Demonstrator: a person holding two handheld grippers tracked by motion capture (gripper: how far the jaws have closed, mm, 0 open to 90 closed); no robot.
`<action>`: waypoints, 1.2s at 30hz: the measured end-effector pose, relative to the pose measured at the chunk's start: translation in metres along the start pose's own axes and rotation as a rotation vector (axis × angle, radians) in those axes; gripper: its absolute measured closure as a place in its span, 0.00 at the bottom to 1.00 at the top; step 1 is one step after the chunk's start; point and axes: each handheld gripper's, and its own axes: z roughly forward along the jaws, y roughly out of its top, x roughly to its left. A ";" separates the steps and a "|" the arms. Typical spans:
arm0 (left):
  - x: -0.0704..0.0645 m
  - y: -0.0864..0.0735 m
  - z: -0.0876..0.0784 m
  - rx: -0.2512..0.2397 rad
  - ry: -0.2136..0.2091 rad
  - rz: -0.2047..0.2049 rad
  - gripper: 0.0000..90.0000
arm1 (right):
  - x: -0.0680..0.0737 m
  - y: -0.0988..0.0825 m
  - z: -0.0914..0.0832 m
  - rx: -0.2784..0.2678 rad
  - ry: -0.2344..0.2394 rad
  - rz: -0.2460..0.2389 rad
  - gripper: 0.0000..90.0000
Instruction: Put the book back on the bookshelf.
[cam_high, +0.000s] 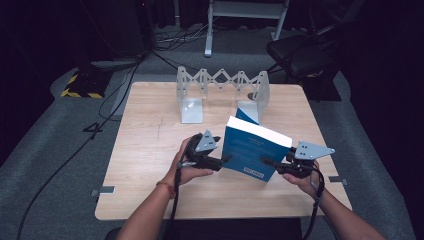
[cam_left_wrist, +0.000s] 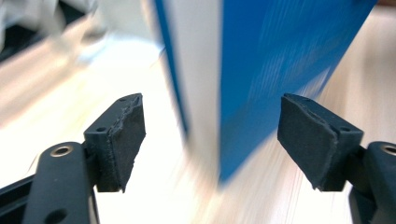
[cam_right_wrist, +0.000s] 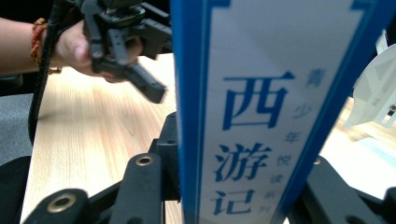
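- Left gripper (cam_high: 226, 161) sat spread, pads clear of the cover, nothing pinched; fore edge of the book stood between its jaws, in the left gripper view.
- Blue-covered paperback book with white spine (cam_high: 254, 148) stood tilted on the light wooden bench (cam_high: 145, 145), in front of the white folding metal bookend rack (cam_high: 192, 97); judged stiff, moderately light, slick cover; best gripped across spine.
- Right gripper (cam_high: 265, 162) pinched the spine.

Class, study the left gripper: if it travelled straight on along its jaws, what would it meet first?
Most likely the blue book. It stands straight ahead of the left gripper, whose open pads flank its page edge without touching; depth is unclear.
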 end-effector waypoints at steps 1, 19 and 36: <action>0.003 -0.010 -0.007 0.023 0.015 -0.021 0.26 | 0.000 0.000 0.000 -0.001 -0.002 0.001 0.69; 0.031 -0.108 -0.045 0.238 0.163 -0.260 0.21 | -0.002 0.004 0.003 0.009 -0.035 0.023 0.69; 0.032 -0.106 -0.041 0.258 0.176 -0.261 0.17 | -0.009 0.013 0.010 0.006 -0.047 0.023 0.69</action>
